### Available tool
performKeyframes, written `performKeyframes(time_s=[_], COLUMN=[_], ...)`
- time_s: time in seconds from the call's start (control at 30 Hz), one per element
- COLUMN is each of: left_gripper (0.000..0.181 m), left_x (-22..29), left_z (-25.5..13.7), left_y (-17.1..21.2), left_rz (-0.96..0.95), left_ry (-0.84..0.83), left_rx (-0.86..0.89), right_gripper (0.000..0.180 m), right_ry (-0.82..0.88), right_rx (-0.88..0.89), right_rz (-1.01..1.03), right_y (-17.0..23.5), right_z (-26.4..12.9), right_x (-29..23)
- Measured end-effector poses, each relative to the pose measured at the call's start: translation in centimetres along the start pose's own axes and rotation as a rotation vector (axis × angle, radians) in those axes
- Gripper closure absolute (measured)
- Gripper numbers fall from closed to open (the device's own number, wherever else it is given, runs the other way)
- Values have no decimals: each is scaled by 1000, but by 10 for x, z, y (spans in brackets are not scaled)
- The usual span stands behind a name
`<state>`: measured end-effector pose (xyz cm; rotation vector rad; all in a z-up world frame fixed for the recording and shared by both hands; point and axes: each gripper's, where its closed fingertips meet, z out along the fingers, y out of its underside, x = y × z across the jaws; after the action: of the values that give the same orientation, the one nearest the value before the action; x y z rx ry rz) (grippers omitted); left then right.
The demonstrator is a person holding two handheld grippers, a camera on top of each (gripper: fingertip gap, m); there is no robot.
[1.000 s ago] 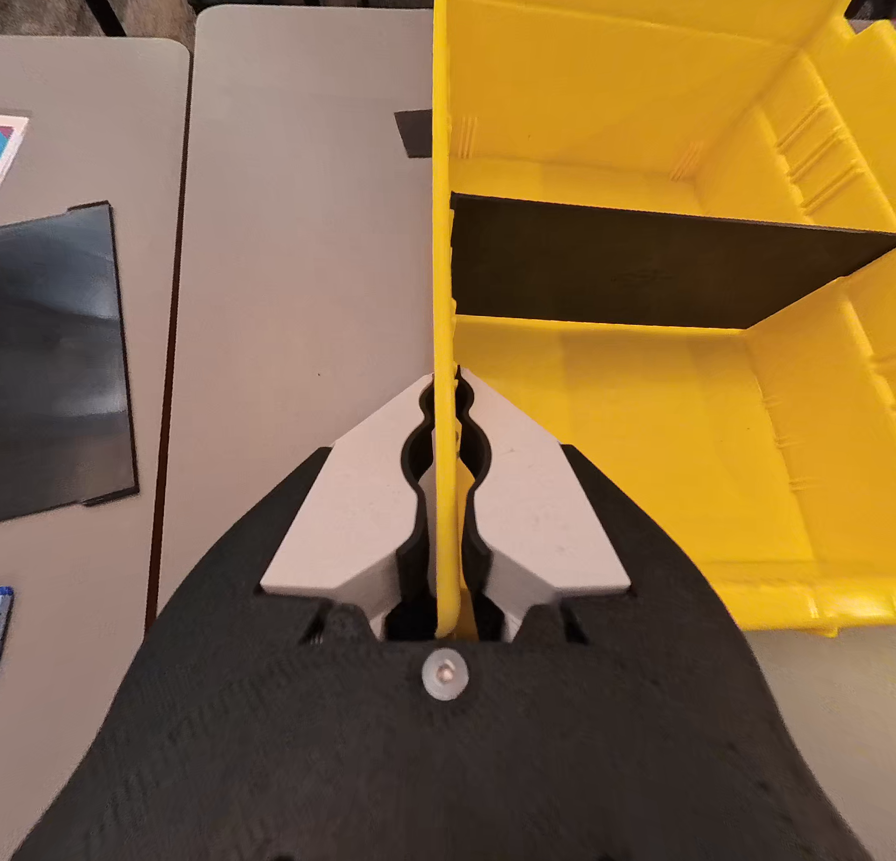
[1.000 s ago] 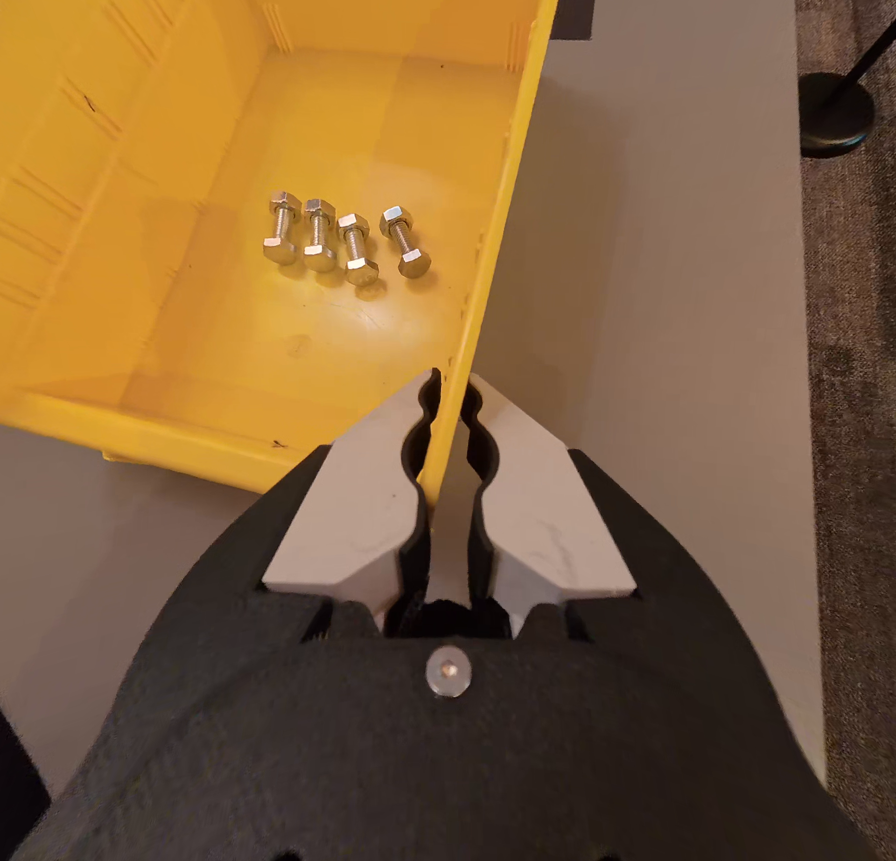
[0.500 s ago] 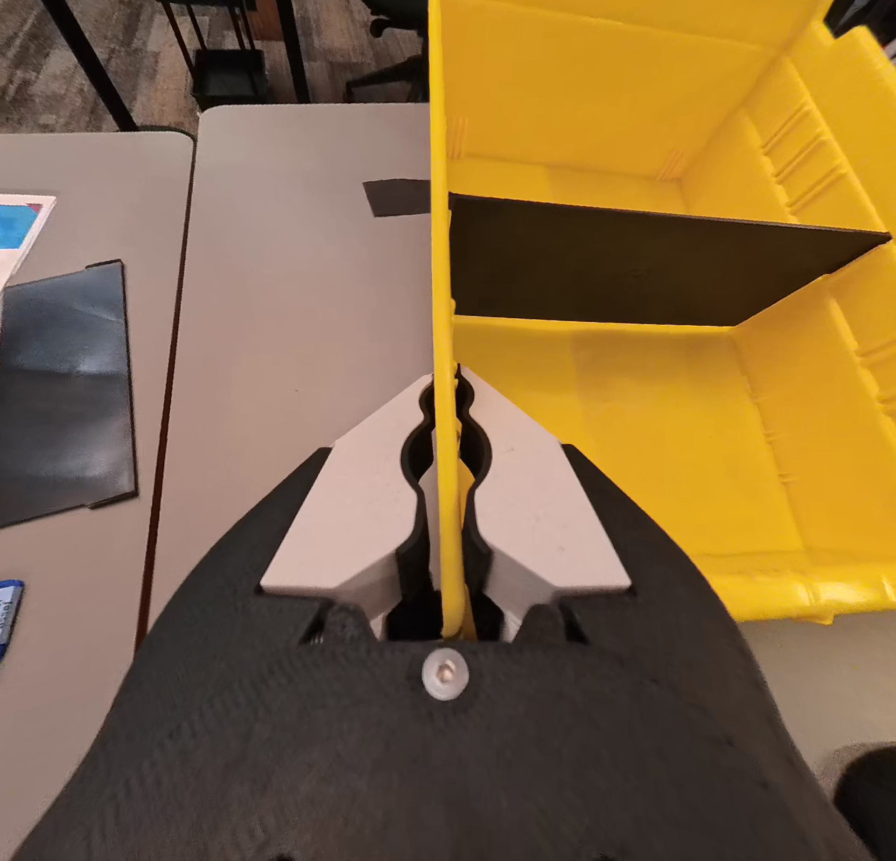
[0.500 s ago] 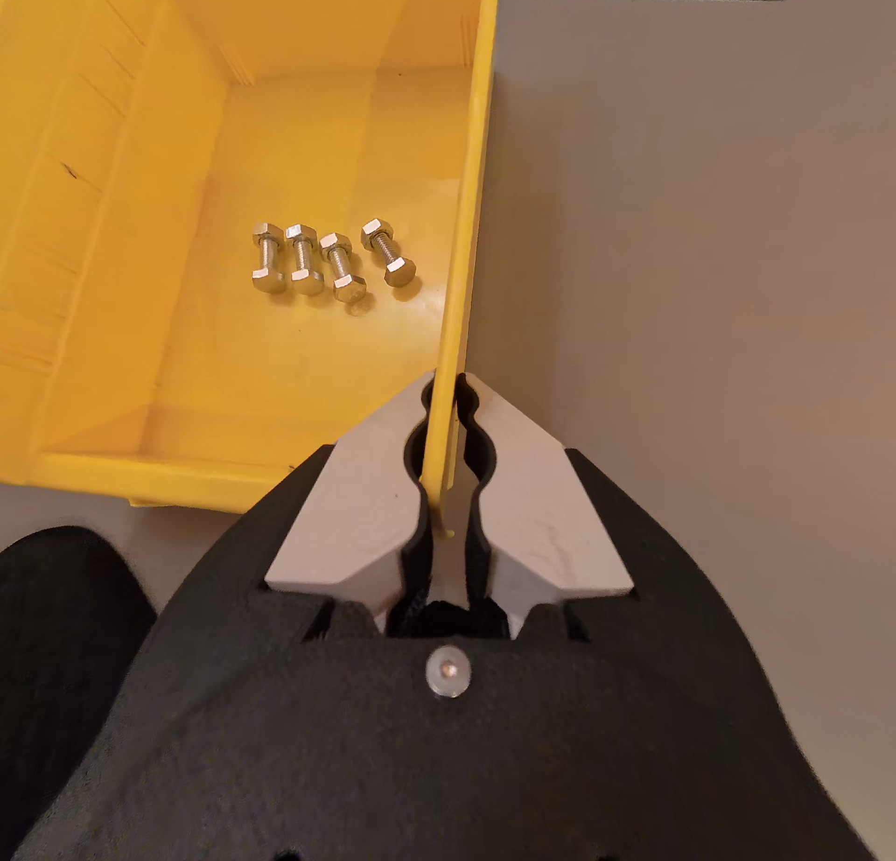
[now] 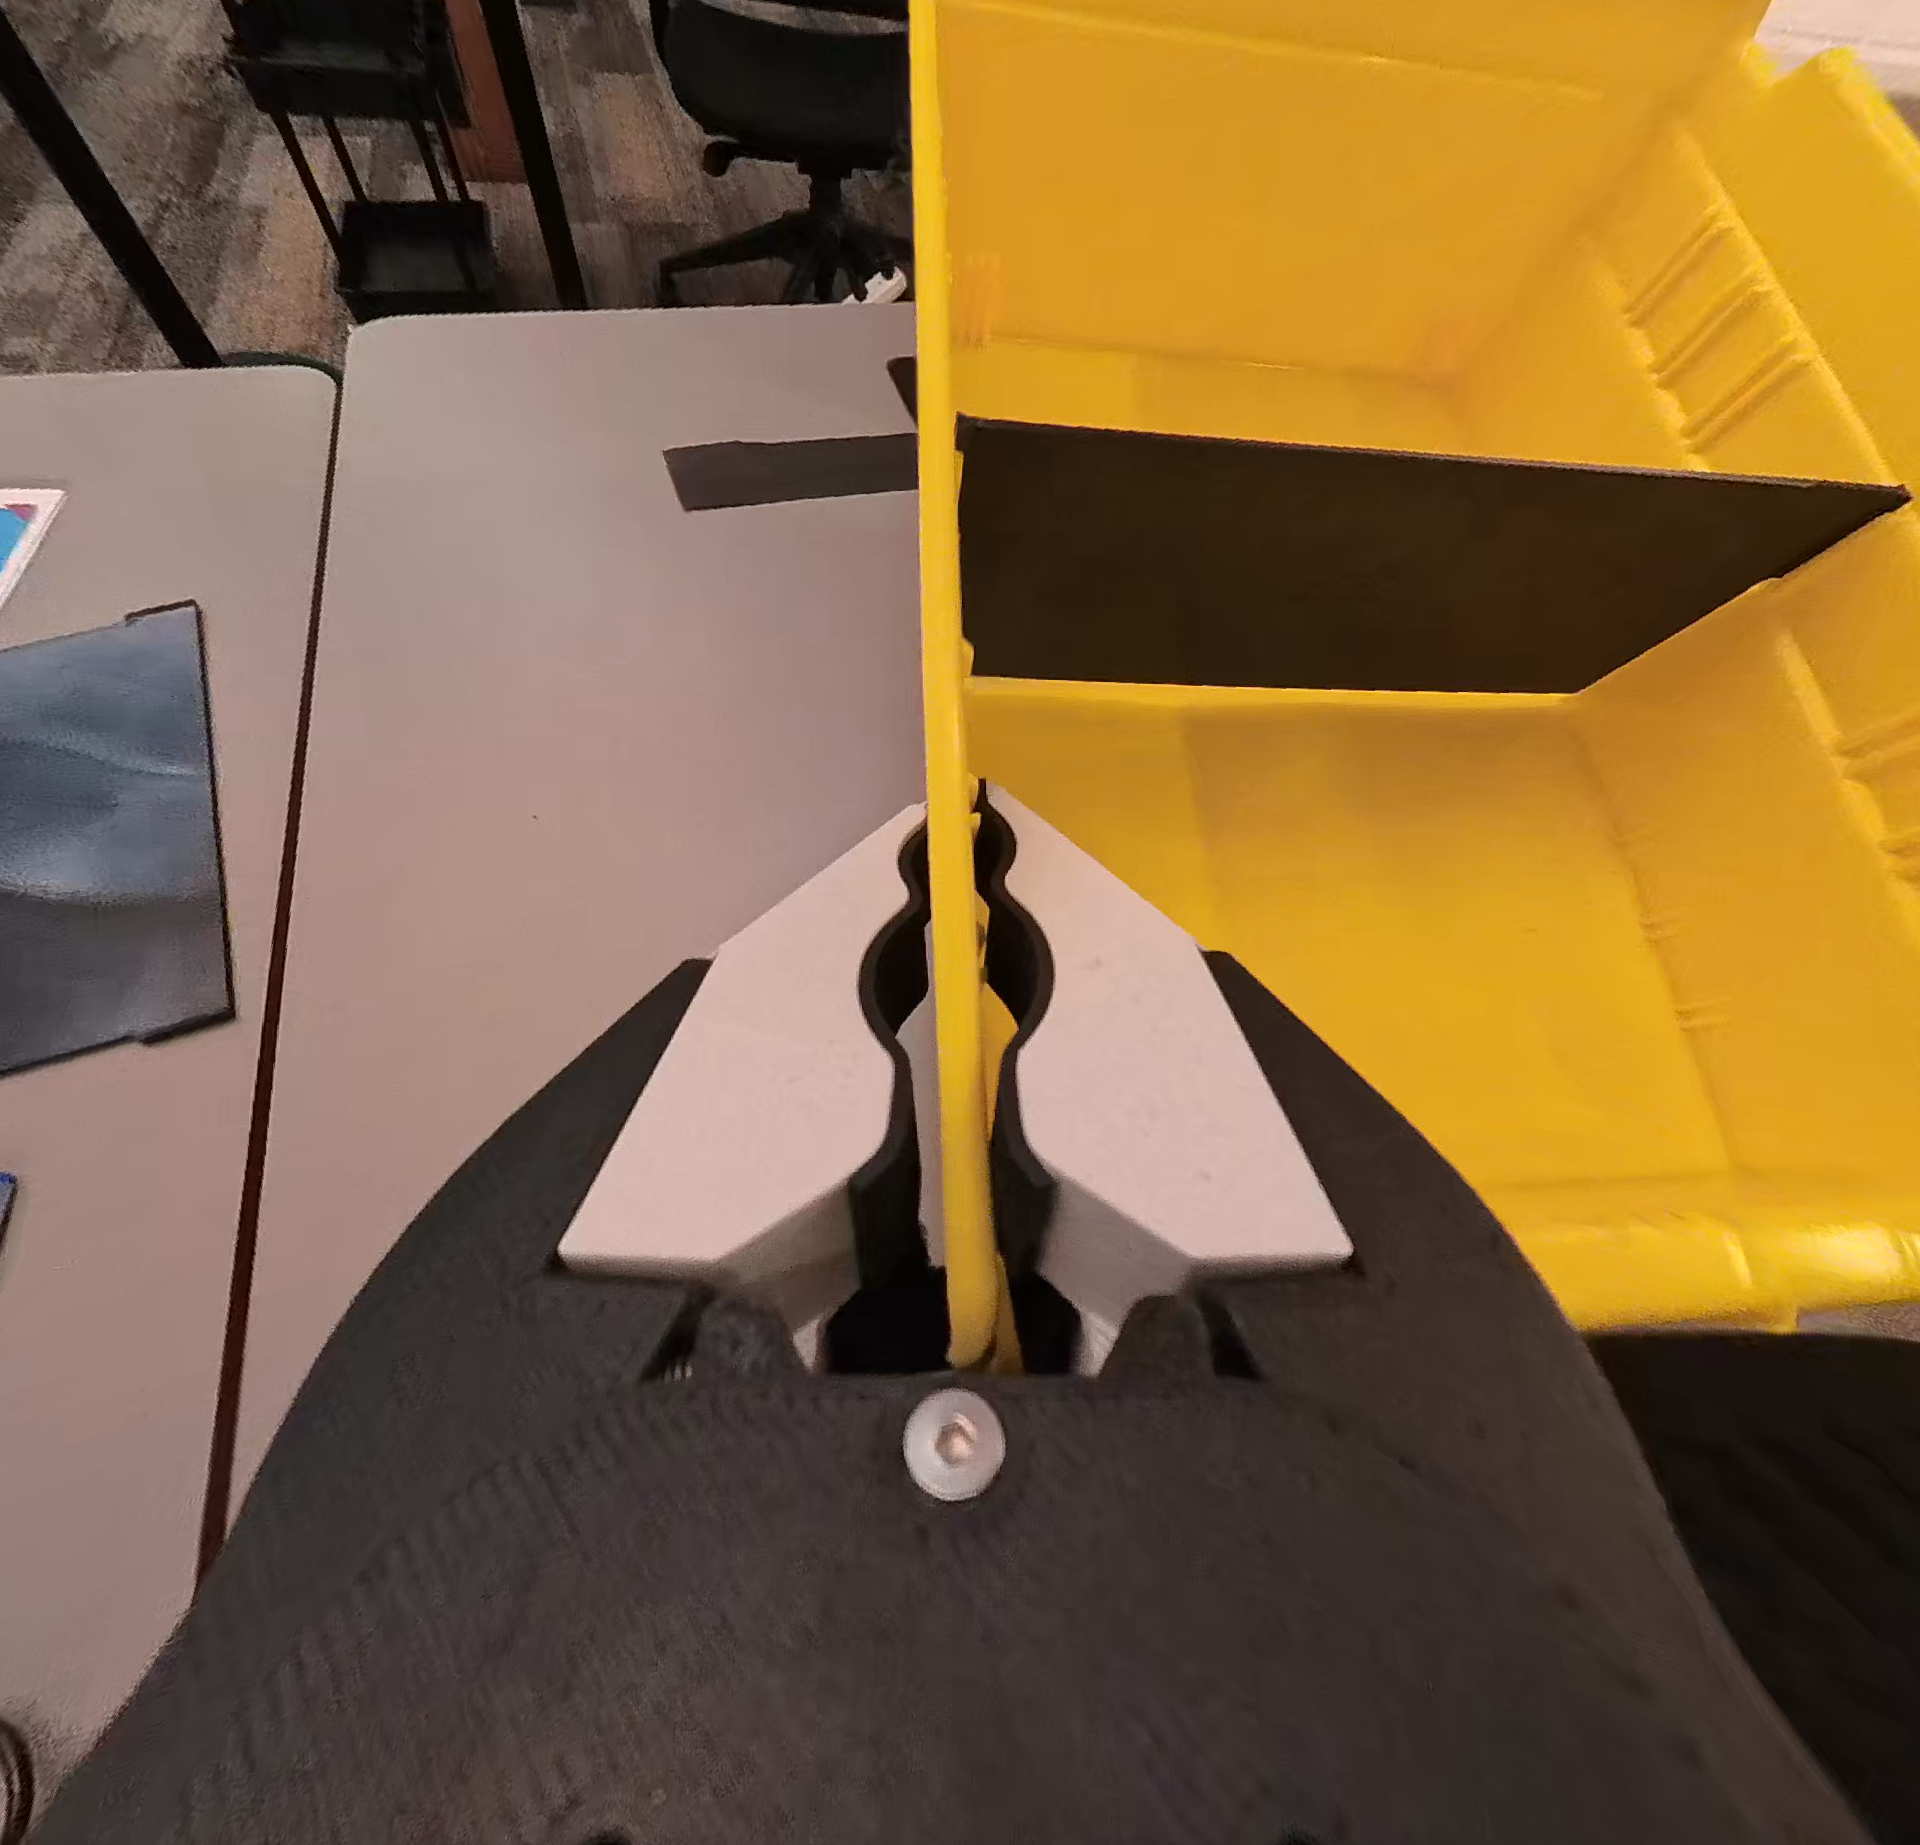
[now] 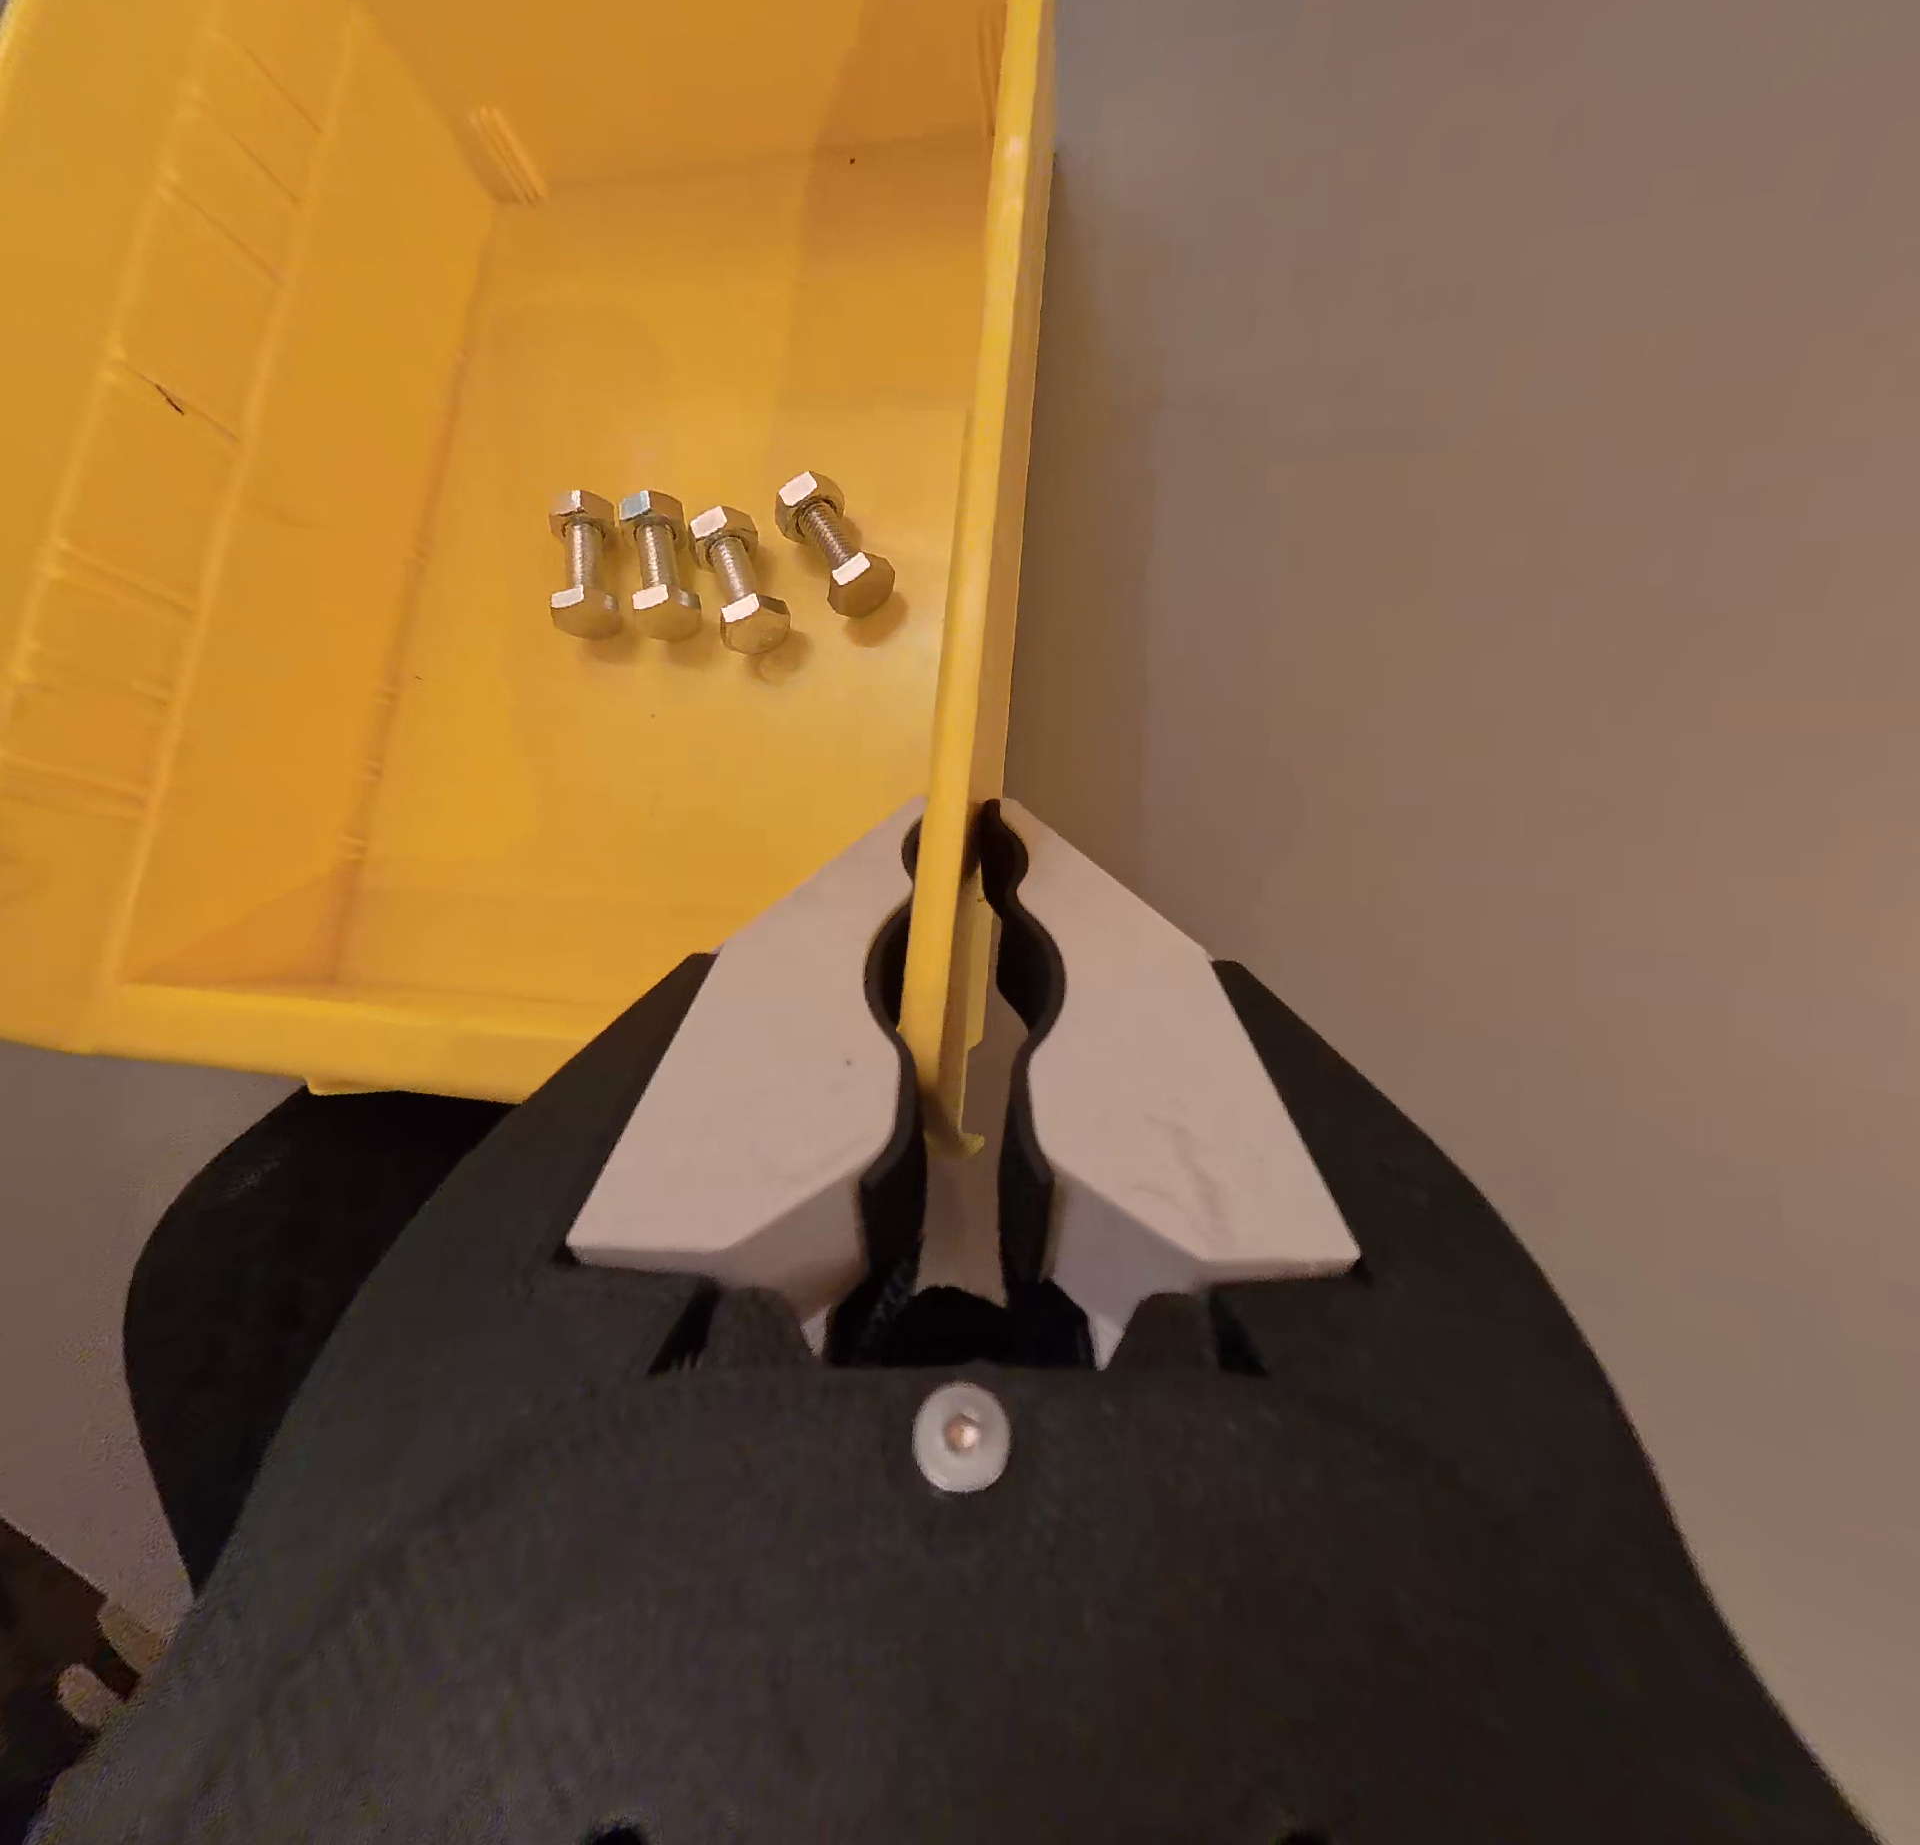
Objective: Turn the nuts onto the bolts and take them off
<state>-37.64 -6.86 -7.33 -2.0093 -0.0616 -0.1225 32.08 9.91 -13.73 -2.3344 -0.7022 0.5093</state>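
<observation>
Several silver bolts, each with a nut threaded on its end, lie in a row on the floor of a yellow bin in the right wrist view. My right gripper is shut on that bin's right wall. In the left wrist view I see a yellow bin split by a black divider; its near compartment is empty. My left gripper is shut on this bin's left wall. I cannot tell for sure whether the two views show one bin or two.
The bins rest on a grey table with black tape on it. A dark sheet lies on the neighbouring table at left. Chairs and racks stand beyond. A dark shape is near the front edge. Across from one pair of fingers to the other is roughly 70 cm.
Both grippers stay shut on the bin walls. The bins have come nearer to the table's front edge, the bolts with them, and a dark shape has come into view at the low corners.
</observation>
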Motion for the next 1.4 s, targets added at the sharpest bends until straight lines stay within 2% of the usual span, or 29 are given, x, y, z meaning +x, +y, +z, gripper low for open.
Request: performKeyframes(time_s=[0.33, 0.5, 0.6, 0.73, 0.83, 0.97, 1.07, 1.23, 1.4], left_gripper=[178, 178, 178, 178, 178, 178, 178, 178, 178], left_x=[13, 13, 11, 9, 7, 7, 8, 9, 10], left_z=[-30, -42, -44, -47, -48, -47, -49, -51, -46], left_y=[2, -3, -9, -12, -12, -14, -17, -22, -20], left_rz=[-17, -24, -34, -36, -34, -46, -47, -51, -59], left_ry=[1, -2, -2, 0, 0, 7, 9, 12, 21], left_rx=[28, 57, 80, 94, 97, 108, 118, 138, 134], right_gripper=[170, 142, 115, 99, 89, 97, 108, 102, 102], right_ry=[-89, -205, -266, -382, -407, -398, -492, -397, -403], right_rx=[10, 19, 6, 46, 101, 97, 69, 30, 73], right_rz=[-30, -32, -79, -113, -110, -105, -53, -129, -70], right_y=[-2, -9, -11, -26, -48, -69, -77, -75, -84], right_z=[27, 41, 46, 35, 26, 41, 56, 84, 99], right_x=[-67, -122, -156, -184, -179, -160, -168, -182, -205])
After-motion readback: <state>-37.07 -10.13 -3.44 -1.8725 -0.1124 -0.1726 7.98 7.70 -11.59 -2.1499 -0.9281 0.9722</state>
